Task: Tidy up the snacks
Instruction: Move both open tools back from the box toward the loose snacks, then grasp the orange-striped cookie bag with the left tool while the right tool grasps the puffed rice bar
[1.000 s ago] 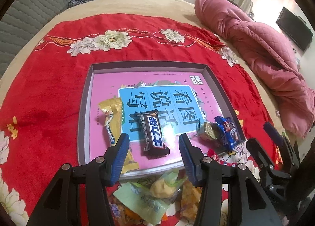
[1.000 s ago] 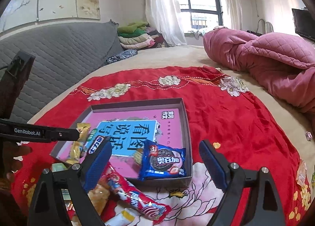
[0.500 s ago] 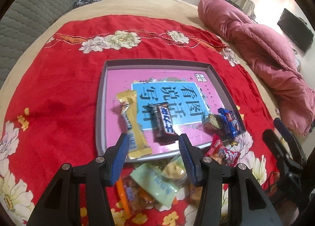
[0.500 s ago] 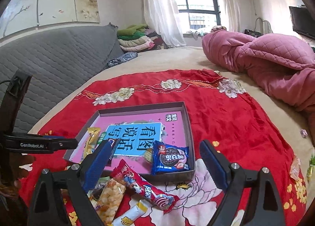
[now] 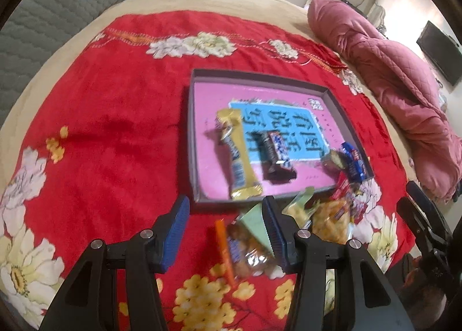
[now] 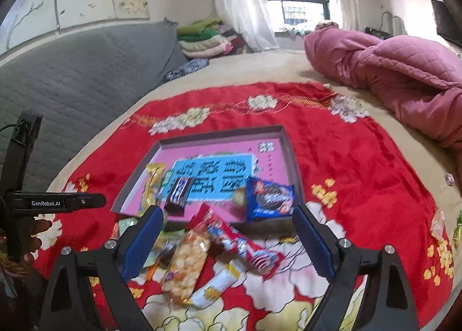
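A grey-rimmed tray (image 5: 193, 134) with a pink printed bottom lies on the red flowered blanket. In it are a gold bar (image 5: 238, 155), a dark chocolate bar (image 5: 275, 155) and a blue cookie pack (image 6: 270, 198) at the near right corner. Loose snacks are piled in front of the tray: an orange-edged pack (image 5: 245, 250), a pale green pack (image 5: 255, 220), a puffed-snack pack (image 6: 187, 258), a red wrapper (image 6: 239, 241) and a white stick (image 6: 216, 287). My left gripper (image 5: 225, 207) hovers open and empty over the pile's left end. My right gripper (image 6: 228, 212) stands wide open and empty above the pile.
A pink quilt (image 6: 404, 71) is bunched along the bed's right side. A grey padded headboard (image 6: 72, 71) and folded blankets (image 6: 205, 39) stand at the left and back. A few small wrappers (image 6: 437, 224) lie at the blanket's right edge. A hand (image 6: 31, 233) holds the left gripper's body.
The left gripper has drawn back and to the left from over the tray, so the tray sits farther off and the pile shows. The right gripper has pulled back slightly. Both stayed open.
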`<control>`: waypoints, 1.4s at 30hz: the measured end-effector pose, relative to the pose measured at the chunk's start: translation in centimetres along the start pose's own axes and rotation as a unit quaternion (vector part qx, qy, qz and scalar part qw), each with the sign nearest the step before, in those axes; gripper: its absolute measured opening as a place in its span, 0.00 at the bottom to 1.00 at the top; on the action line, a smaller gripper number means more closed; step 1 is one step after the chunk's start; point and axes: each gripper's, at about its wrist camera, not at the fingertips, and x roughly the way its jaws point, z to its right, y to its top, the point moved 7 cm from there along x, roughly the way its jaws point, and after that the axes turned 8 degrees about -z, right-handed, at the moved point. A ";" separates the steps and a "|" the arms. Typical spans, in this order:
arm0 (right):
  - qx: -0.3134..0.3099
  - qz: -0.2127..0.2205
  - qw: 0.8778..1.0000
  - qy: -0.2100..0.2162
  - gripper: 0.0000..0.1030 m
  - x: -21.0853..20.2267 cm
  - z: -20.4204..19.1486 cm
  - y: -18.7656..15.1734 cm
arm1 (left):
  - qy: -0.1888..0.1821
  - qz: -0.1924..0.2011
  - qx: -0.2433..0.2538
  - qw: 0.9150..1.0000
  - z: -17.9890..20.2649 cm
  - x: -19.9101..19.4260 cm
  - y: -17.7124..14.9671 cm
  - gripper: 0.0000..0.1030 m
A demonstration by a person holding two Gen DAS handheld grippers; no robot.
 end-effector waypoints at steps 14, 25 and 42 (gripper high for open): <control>-0.045 -0.084 0.995 0.013 0.88 3.4 -2.8 -3.0 | -0.021 -0.055 -0.022 0.998 -2.9 3.1 -3.9 0.52; -0.057 -0.105 0.993 0.018 0.88 4.3 -3.3 -4.0 | -0.060 -0.080 -0.002 0.995 -0.6 5.3 -5.2 0.52; -0.083 -0.133 0.987 0.030 0.62 6.7 -4.6 -5.0 | -0.106 -0.086 0.025 0.990 3.2 7.1 -5.3 0.52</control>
